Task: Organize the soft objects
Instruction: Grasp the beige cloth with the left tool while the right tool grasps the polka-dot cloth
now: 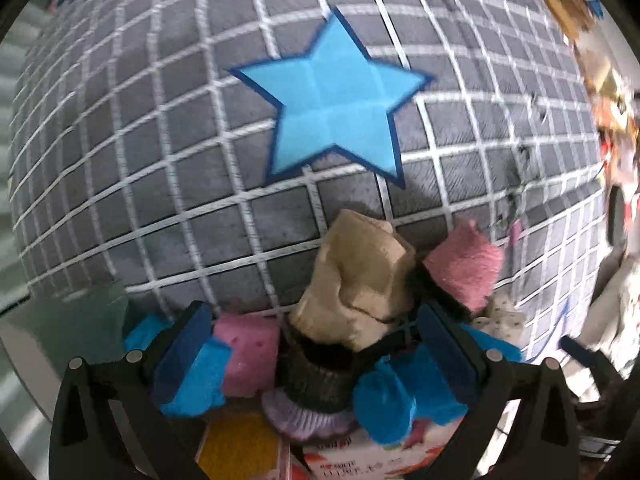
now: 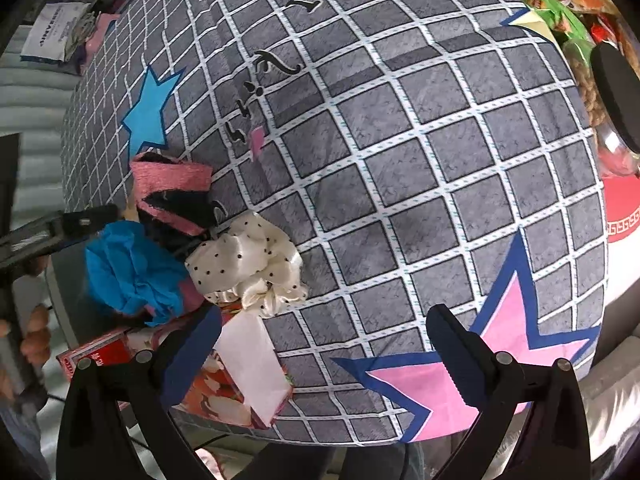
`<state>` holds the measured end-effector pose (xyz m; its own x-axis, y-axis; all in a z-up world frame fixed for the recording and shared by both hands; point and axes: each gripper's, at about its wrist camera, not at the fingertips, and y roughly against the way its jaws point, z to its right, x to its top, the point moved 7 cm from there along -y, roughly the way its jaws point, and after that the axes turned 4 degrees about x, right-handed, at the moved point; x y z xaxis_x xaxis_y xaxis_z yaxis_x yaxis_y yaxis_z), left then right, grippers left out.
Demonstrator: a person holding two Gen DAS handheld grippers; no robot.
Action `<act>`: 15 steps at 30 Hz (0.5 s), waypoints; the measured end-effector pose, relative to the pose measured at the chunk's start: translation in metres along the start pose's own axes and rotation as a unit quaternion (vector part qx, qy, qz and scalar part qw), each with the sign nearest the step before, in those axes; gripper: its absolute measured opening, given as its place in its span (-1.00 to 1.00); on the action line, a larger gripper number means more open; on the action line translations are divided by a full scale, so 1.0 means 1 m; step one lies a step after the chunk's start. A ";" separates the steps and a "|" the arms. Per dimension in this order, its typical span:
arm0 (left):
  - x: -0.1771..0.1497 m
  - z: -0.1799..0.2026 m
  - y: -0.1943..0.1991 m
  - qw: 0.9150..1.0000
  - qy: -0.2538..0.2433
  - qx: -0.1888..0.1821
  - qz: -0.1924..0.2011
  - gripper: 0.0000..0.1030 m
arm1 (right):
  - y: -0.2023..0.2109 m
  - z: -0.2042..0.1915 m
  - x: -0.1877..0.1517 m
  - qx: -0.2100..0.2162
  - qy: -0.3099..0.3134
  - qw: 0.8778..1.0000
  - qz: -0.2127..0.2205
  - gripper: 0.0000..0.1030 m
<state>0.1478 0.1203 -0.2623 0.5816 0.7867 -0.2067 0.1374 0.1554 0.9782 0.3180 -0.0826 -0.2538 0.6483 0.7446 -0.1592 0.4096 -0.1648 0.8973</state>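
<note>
Both the left gripper [image 1: 316, 354] and right gripper [image 2: 324, 354] gape wide, empty, above a pile of fuzzy socks [image 1: 356, 280] and a polka-dot satin scrunchie [image 2: 248, 264] at the near edge of a gridded grey cloth [image 2: 400, 160].

likely home: star-print grid cloth [image 2: 400, 160], snack packets [image 2: 560, 12], socks [image 1: 356, 280] heaped.

Left gripper [image 1: 316, 356] fingers spread wide over beige sock [image 1: 356, 284], untouched.

socks pile [image 2: 168, 248] on cloth's [image 2: 400, 184] left edge | scrunchie [image 2: 248, 264] right of pile | box [image 2: 236, 376] perhaps partly under it
</note>
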 end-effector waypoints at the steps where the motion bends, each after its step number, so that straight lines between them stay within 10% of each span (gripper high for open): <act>1: 0.001 0.002 -0.006 1.000 -0.008 0.012 -0.005 0.99 | 0.001 -0.004 -0.003 0.000 0.000 1.000 0.000 1.00; 15: -0.001 0.020 -0.052 0.998 -0.043 0.039 -0.035 0.78 | -0.053 -0.047 0.016 -0.019 0.064 0.998 -0.019 1.00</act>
<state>0.1563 0.0993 -0.3136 0.6346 0.7209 -0.2784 0.2403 0.1582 0.9577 0.2765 -0.0316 -0.2846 0.5453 0.8263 -0.1411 0.4059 -0.1131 0.9069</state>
